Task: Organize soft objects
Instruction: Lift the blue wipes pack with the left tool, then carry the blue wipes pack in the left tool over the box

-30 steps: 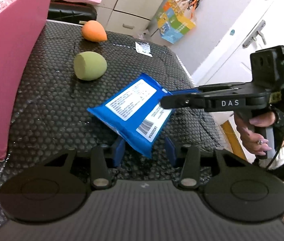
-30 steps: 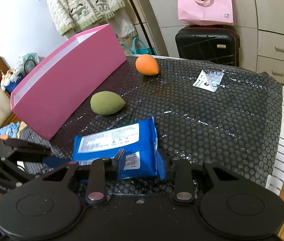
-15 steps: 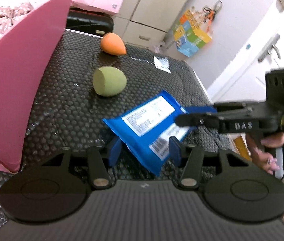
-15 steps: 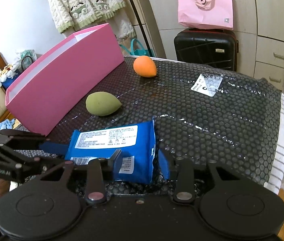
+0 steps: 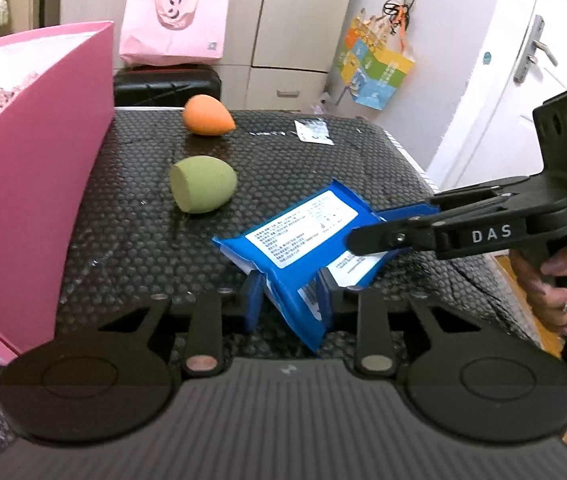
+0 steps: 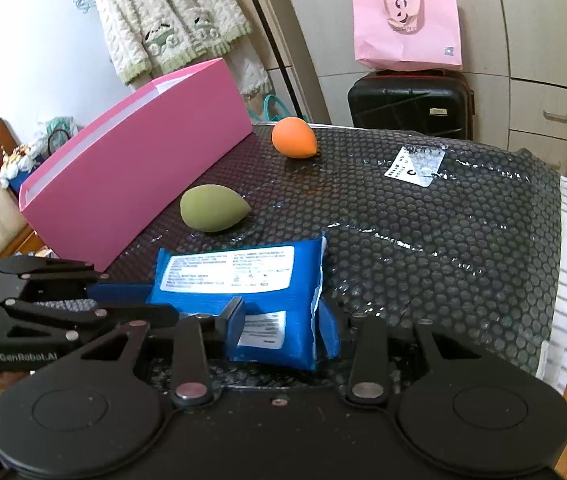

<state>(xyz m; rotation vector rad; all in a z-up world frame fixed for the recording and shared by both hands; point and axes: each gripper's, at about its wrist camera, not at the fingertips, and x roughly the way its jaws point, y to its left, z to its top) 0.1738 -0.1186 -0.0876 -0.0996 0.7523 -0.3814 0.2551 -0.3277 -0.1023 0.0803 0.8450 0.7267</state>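
At the far left stands a pink box [image 5: 35, 184], open at the top, on the counter [image 5: 143, 248], whose top is covered in black bubble wrap. Just right of the box lie a green egg-shaped sponge [image 5: 203, 190] and, farther back, an orange egg-shaped sponge [image 5: 207, 115], apart from each other. A white label [image 5: 314, 135] is stuck to the counter's far side.

Near the front, a blue wipes packet [image 5: 303, 240] is held tilted, raised off the counter. The left hand-held gripper [image 5: 289, 300] has just been closing and now pinches the packet's near corner between its blue pads. From the right, the right hand-held gripper [image 5: 379, 232] clamps the packet's far end, a hand [image 5: 555, 280] on its grip. In the right wrist view its pads [image 6: 235, 322] press both sides of the packet's folded end, its jaws partly apart around it.

Behind the counter are a black suitcase [image 6: 411, 106] and a pink bag [image 6: 407, 26].
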